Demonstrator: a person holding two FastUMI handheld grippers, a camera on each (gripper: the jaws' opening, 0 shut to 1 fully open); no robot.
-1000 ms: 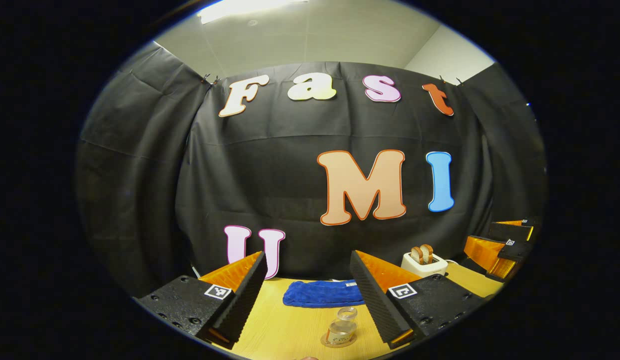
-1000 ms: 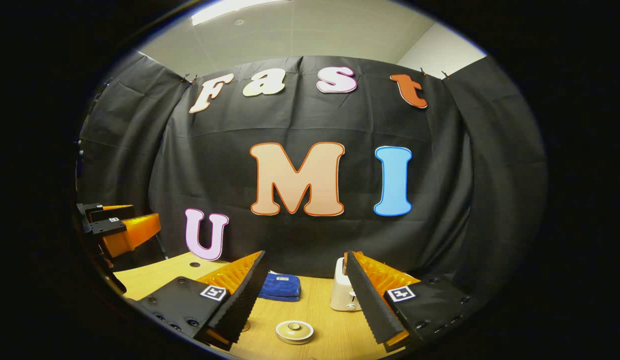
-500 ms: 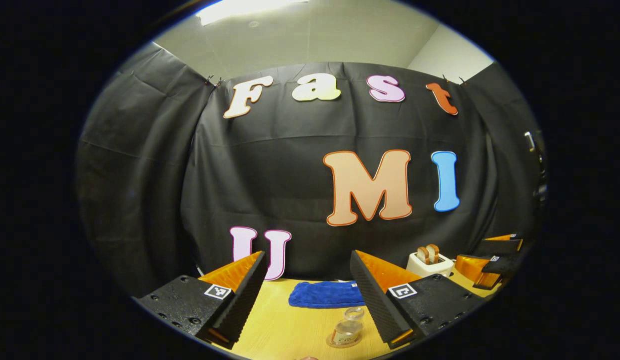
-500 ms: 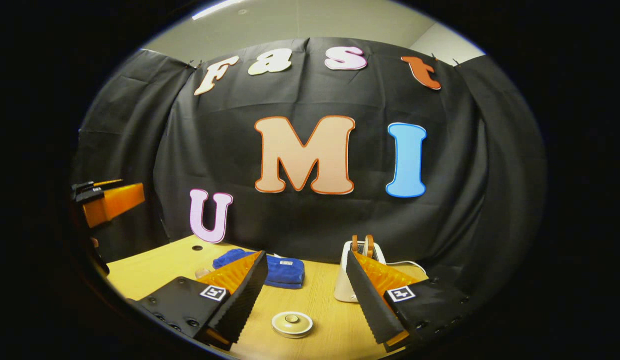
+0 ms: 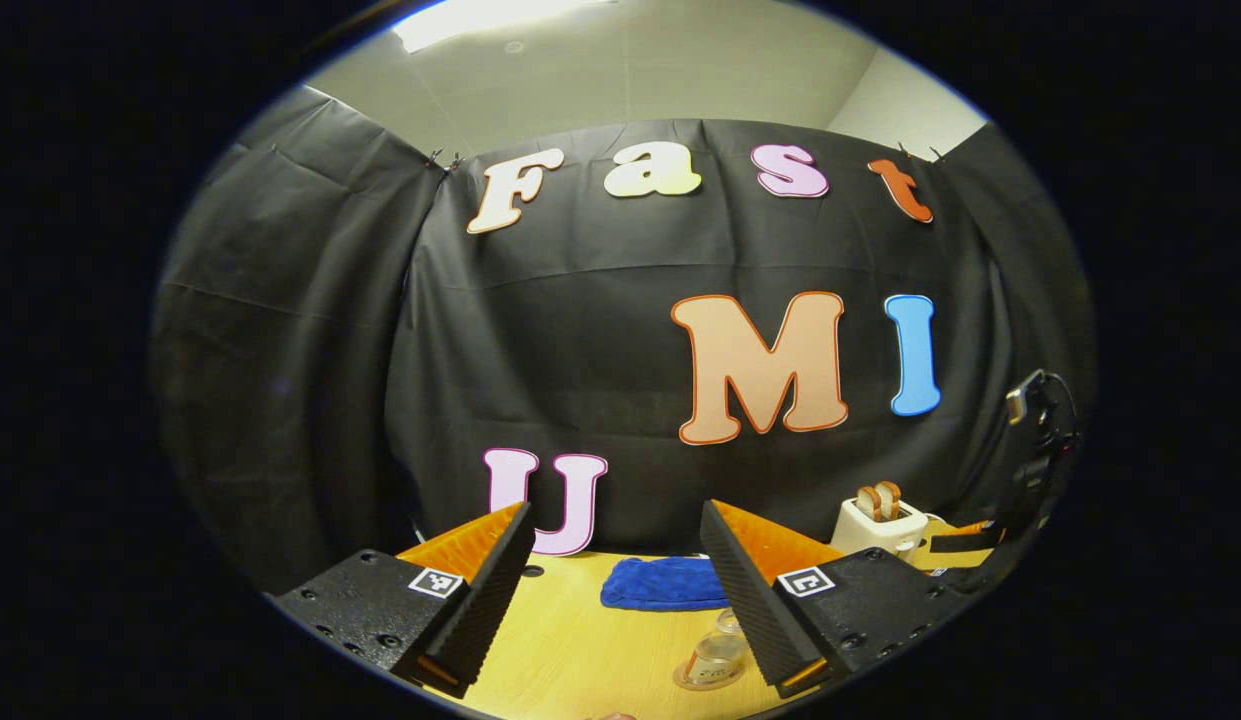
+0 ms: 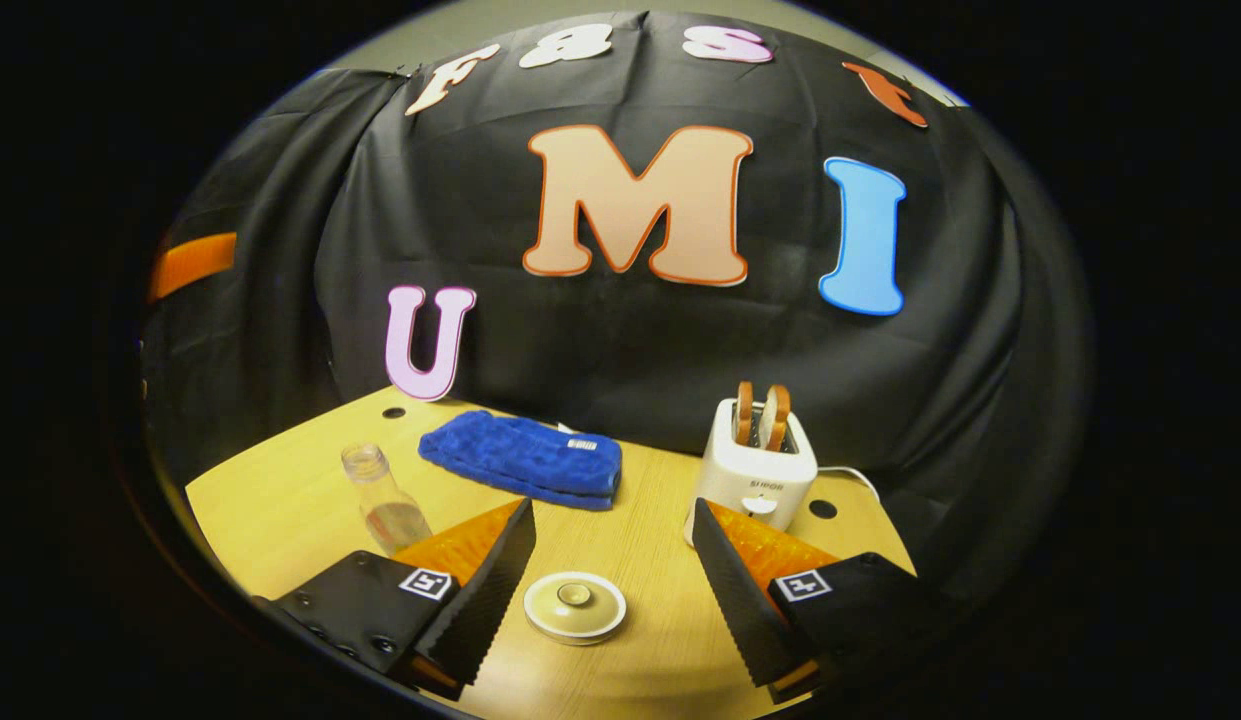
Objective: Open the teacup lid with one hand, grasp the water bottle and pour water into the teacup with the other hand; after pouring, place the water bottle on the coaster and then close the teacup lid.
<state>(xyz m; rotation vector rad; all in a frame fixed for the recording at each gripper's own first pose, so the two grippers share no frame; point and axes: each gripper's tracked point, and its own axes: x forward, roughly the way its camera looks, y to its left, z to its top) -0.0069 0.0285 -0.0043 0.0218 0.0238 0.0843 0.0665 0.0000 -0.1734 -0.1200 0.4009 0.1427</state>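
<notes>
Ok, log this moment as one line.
left gripper: open, near water bottle | right gripper: open, above teacup lid | lid: on

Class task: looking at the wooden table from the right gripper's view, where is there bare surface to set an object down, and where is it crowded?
Bare wood lies between the blue towel and the lidded teacup, and left of the water bottle toward the table edge. It is tighter between the toaster and the right gripper, open above the teacup.
</notes>
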